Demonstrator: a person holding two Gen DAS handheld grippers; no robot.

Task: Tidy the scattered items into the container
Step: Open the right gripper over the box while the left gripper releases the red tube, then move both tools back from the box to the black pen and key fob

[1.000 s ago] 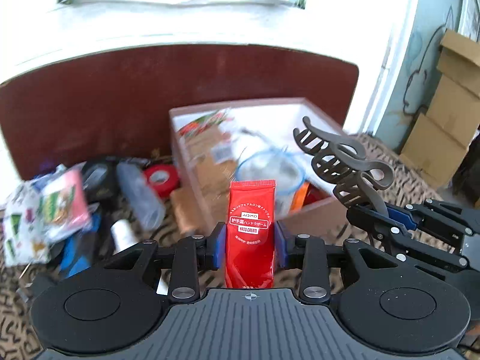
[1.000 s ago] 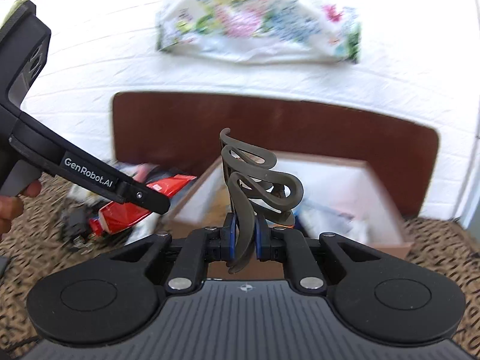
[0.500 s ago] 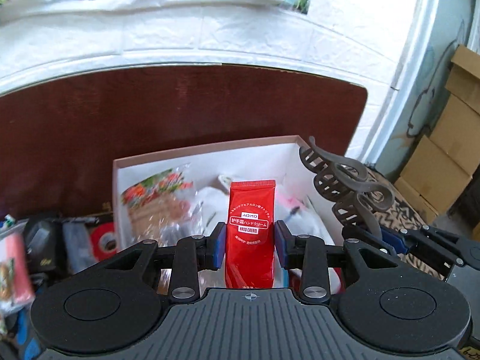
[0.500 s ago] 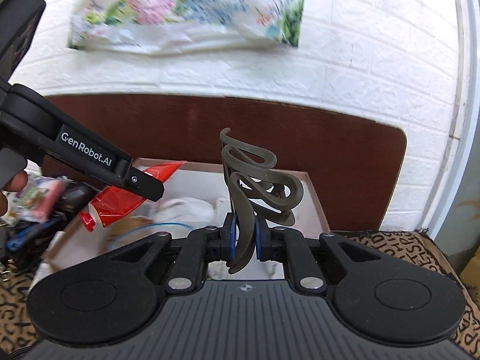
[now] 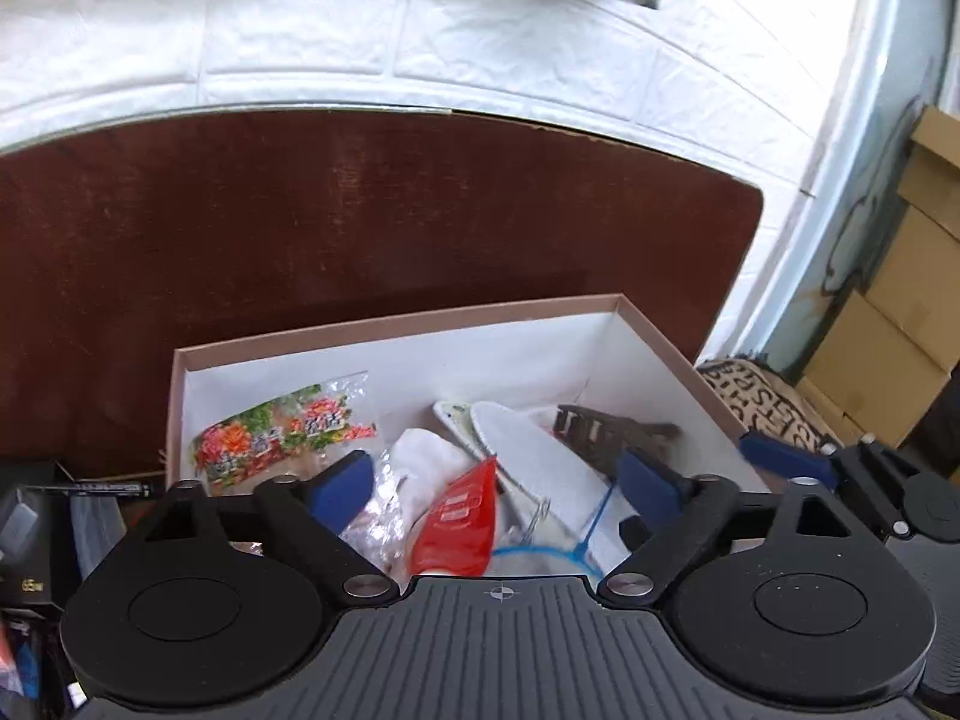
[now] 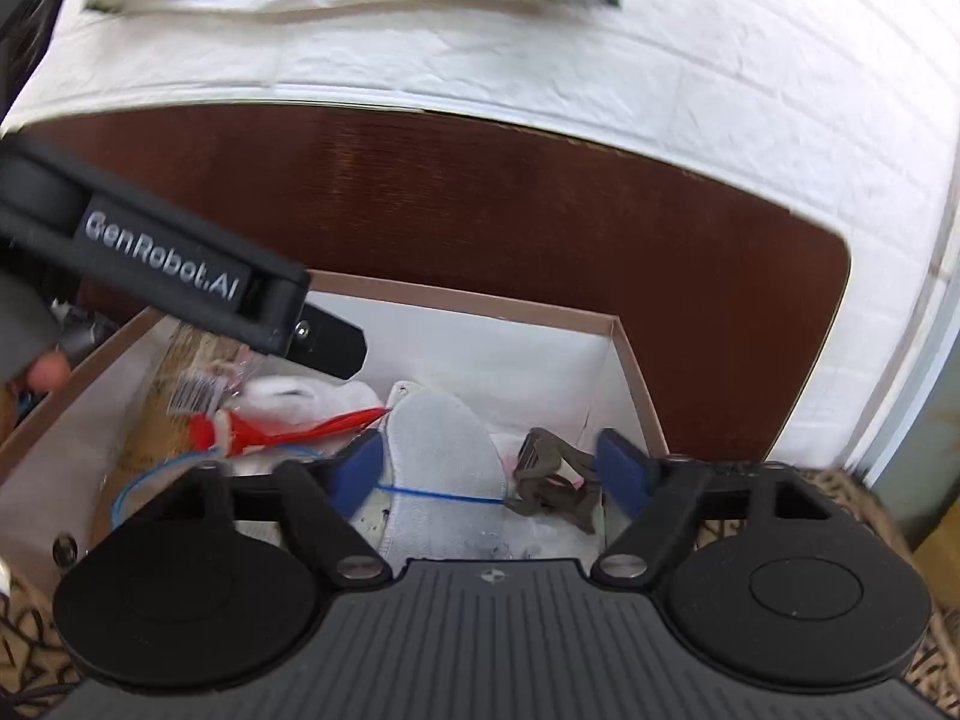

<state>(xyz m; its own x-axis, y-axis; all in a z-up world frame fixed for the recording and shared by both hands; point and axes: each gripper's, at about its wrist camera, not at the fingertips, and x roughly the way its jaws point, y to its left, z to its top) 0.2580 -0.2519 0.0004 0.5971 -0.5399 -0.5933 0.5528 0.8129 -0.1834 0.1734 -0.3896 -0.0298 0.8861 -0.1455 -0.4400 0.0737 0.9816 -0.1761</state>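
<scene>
A white-lined cardboard box stands against a brown board. My left gripper is open above it, and the red hand-cream tube lies in the box below it. My right gripper is open over the box's right end, and the grey-brown hair claw lies inside beneath it. The box also holds a white insole, a flowered snack bag and a blue-rimmed round thing.
Loose items lie left of the box in the left wrist view: a black box and a pen. The left gripper's body crosses the right wrist view. Cardboard cartons stand at the right on a patterned cloth.
Both grippers have opened over the box. The red tube has dropped out of the left one and the hair claw out of the right one; both now lie in the box.
</scene>
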